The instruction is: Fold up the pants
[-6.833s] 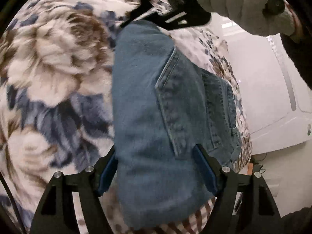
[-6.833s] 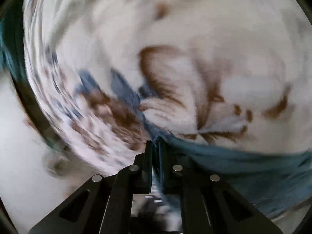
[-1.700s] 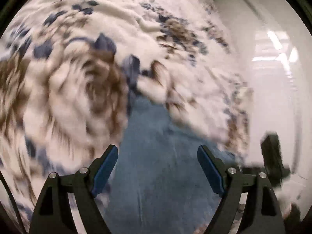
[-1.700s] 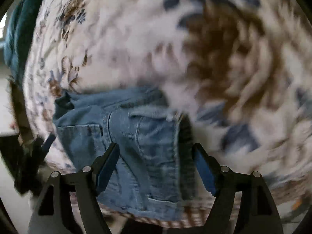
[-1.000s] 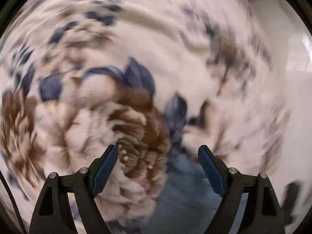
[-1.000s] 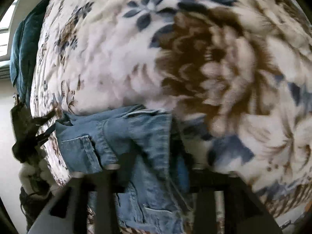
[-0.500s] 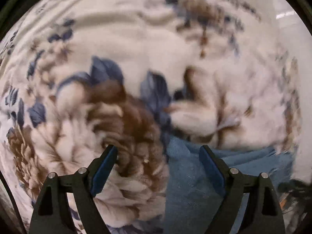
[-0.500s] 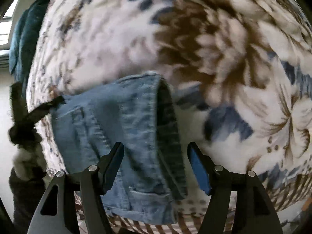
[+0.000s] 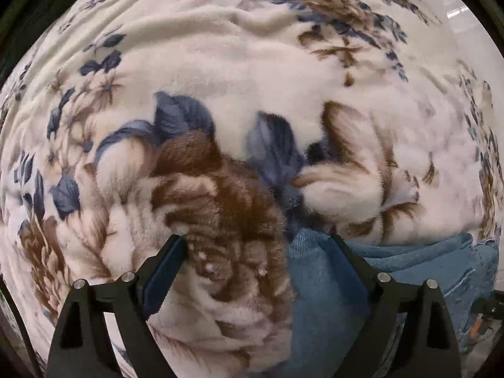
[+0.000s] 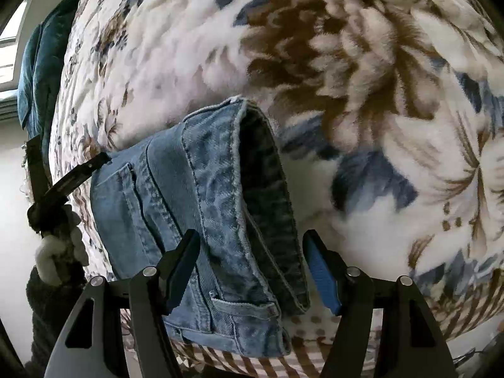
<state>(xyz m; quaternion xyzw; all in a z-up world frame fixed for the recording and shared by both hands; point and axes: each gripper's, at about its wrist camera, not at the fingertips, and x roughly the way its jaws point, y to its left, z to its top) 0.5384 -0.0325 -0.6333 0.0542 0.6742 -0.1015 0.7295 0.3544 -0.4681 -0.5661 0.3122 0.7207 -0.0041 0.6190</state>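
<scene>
Folded blue jeans (image 10: pixel 176 208) lie near the edge of a floral blanket (image 10: pixel 362 63). My right gripper (image 10: pixel 252 239) hangs over their thick folded edge, which runs between the fingers; the pads are not pressing, so it is open. In the left wrist view the jeans (image 9: pixel 393 271) fill the lower right. My left gripper (image 9: pixel 256 245) points down at the blanket (image 9: pixel 252 63) with its jaws opening; fleece lies between them and the right finger (image 9: pixel 340 252) sits over the denim corner. The right wrist view catches a white-gloved hand (image 10: pixel 60 252) at the jeans' far end.
A dark teal cloth (image 10: pixel 34 63) lies at the bed's far left end. A checked sheet (image 10: pixel 252 365) shows under the blanket at the near edge, where the bed drops off. White floor (image 10: pixel 12 220) lies to the left.
My left gripper has rolled and slid along the blanket, so the jeans now sit at its lower right. My right gripper's jaws have widened and now straddle the folded edge.
</scene>
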